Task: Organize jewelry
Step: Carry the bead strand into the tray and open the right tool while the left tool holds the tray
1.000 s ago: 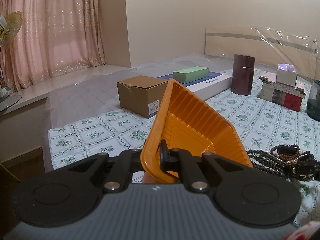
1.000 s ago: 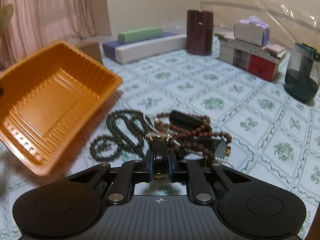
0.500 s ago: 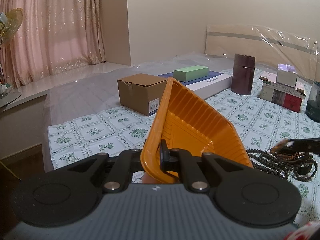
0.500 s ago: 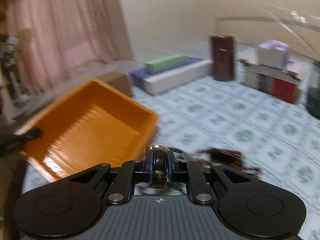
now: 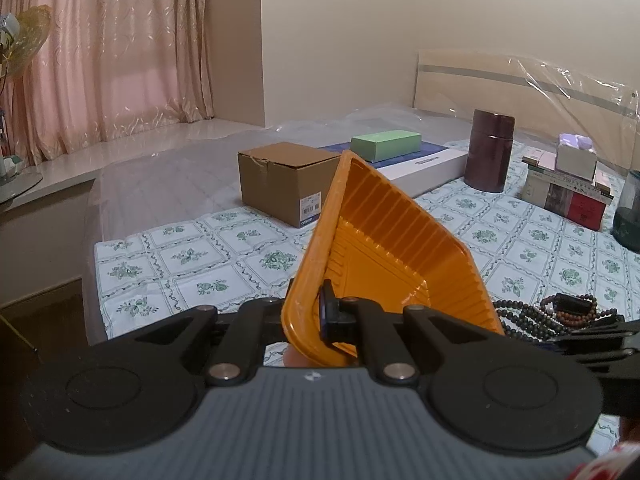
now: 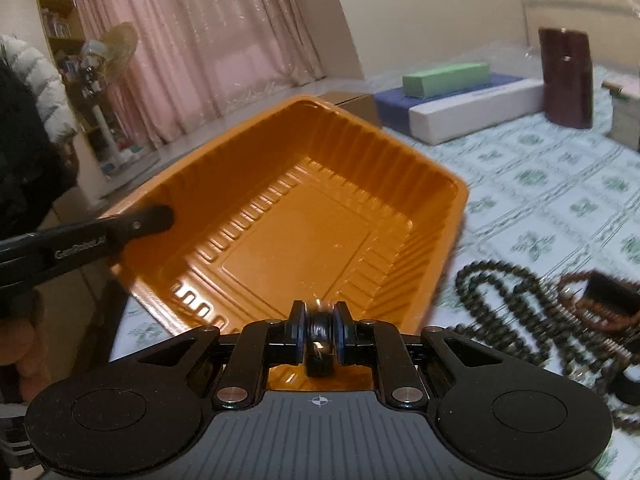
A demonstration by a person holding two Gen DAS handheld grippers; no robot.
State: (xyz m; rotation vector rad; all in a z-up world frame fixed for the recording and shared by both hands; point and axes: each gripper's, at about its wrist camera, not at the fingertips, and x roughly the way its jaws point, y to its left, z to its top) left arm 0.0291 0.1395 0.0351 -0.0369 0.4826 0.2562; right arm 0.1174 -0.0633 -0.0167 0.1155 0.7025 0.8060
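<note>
Left gripper (image 5: 320, 322): clamped on the near rim of the tray, 1 black finger inside the wall and 1 outside; holds the tray tilted above the bed.
Tray (image 6: 304, 216): orange thin moulded plastic, rectangular with rounded corners, ribbed sloping walls, flat stepped floor with a glossy sheen; interior holds nothing visible. In the right wrist view the left gripper's finger (image 6: 148, 220) grips its left rim.
Right gripper (image 6: 319, 330): closed on a watch, blue-edged pads pressing both sides; positioned at the tray's near edge, over its interior.
Watch (image 6: 319, 336): dark band with a shiny metal part, seen edge-on between the pads; dial not readable.
Bead strings (image 6: 516, 300): several loops of small round beads, dark olive and reddish-brown, heaped on the bed to the right of the tray; partly blurred. A dark oblong item (image 6: 608, 292) lies among them; type cannot be told.
Bed cover (image 5: 188, 256): white cloth printed with a green floral tile grid.
Cardboard box (image 5: 288, 180): brown, cube-like, barcode label on its front, behind the tray.
Green box (image 5: 386, 144): long, matte, resting on a flat white-and-blue box (image 5: 424, 166).
Canister (image 5: 490, 156): dark maroon, upright cylinder, near the headboard.
Curtain (image 5: 108, 52): pink, sheer, pleated.
</note>
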